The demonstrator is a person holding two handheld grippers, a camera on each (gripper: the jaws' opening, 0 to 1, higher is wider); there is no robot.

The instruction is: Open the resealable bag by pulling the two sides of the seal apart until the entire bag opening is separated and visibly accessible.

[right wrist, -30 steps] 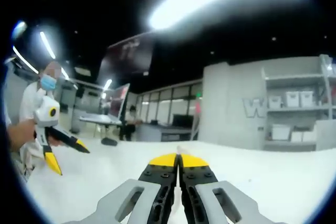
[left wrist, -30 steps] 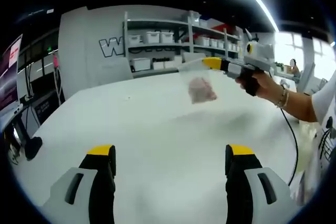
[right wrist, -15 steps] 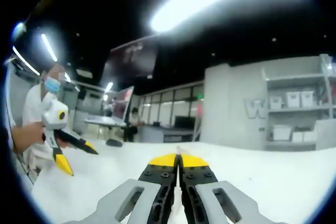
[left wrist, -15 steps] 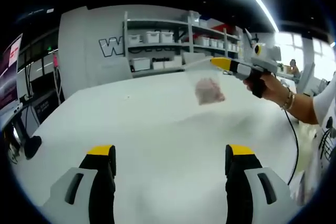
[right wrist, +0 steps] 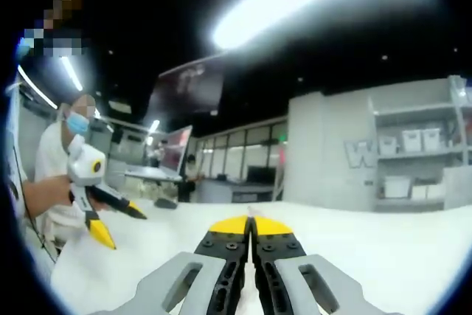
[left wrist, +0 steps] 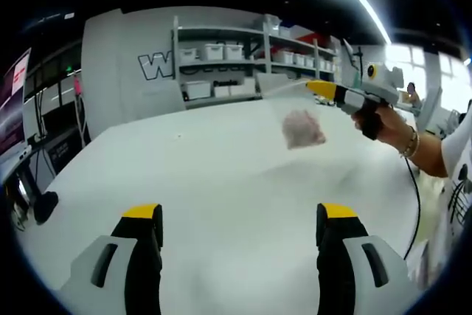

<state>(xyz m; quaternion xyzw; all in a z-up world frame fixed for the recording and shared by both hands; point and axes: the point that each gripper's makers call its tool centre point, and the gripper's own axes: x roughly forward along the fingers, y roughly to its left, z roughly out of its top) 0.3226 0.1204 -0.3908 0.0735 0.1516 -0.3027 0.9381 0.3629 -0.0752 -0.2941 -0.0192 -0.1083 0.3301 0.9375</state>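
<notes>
A clear resealable bag [left wrist: 302, 129] with a pinkish lump inside hangs in the air above the white table [left wrist: 206, 175]. My right gripper [left wrist: 318, 88] comes in from the right of the left gripper view, held by a hand, and is shut on the bag's top edge. In the right gripper view its yellow-tipped jaws [right wrist: 251, 223] are pressed together, with a thin pale edge of the bag between them. My left gripper [left wrist: 240, 213] stands open low over the table, well short of the bag. It also appears held in a hand at the left [right wrist: 120, 225], jaws spread.
Grey shelving [left wrist: 221, 53] with white bins stands against the far wall beyond the table. A dark cable [left wrist: 411, 197] hangs by the table's right edge. A person wearing a mask [right wrist: 63, 153] stands at the left. Monitors and desks [right wrist: 166, 160] lie behind.
In the left gripper view the right gripper has carried the hanging bag to the right. The left gripper's jaws stay open and still. The right gripper view has turned slightly.
</notes>
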